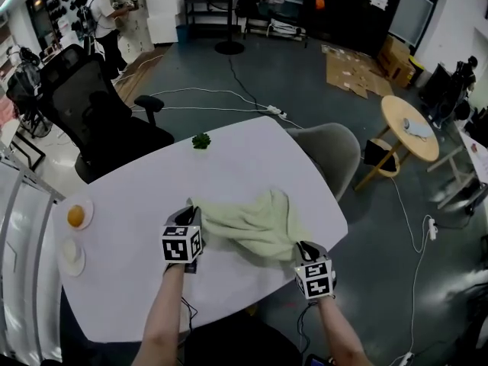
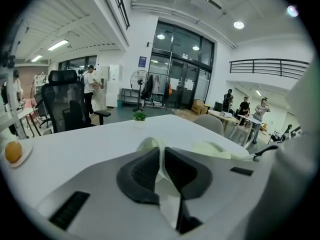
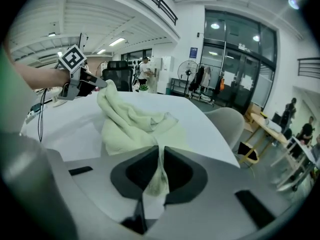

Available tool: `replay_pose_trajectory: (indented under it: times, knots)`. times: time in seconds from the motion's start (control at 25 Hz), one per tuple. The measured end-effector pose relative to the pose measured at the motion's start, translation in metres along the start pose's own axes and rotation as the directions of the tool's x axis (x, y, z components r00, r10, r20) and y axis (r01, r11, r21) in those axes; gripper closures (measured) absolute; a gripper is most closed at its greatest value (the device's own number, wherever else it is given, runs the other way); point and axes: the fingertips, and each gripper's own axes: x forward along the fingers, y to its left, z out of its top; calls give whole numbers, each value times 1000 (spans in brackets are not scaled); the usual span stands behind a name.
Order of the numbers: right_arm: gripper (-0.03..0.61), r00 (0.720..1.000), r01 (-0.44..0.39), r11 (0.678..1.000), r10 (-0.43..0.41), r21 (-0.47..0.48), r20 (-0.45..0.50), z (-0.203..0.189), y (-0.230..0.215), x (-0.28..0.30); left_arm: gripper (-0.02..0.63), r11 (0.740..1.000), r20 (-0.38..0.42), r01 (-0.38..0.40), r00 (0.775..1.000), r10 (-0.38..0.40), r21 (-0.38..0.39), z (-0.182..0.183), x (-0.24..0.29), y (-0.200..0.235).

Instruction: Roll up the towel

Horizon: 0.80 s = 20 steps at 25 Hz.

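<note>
Within the right hand-held gripper [image 3: 159,155], only its own view shows pinched towel [image 3: 127,121].

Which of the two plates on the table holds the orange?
The far plate, the one closer to the black chair, holds the orange. The near plate bears only a pale lump.

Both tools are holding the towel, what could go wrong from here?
Left tool and right tool each pinch only a thin edge of the towel; it may slip out.
The towel lies bunched between them, so a roll could start crooked.
Its right corner sits near the table edge and might slide off.
</note>
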Motion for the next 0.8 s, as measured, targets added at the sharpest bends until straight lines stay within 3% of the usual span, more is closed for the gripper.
replay_pose_trajectory:
  times: [0.32,0.52,0.68,0.8]
  knots:
    - [532,998,34,999,-36,24,59,25,-13,-11,568,996,59,-52,997,57,-79,5,-41,31]
    - [532,995,39,997,-44,63,92,39,-16,-13,568,993,55,-87,994,91,-74,-7,-64,45]
    - [557,989,94,987,-108,127,103,45,-37,-16,572,980,65,-179,981,185,-85,-13,-88,74]
    - [557,987,105,983,-122,151,107,51,-49,-15,572,975,70,-208,974,213,-75,-16,-106,91]
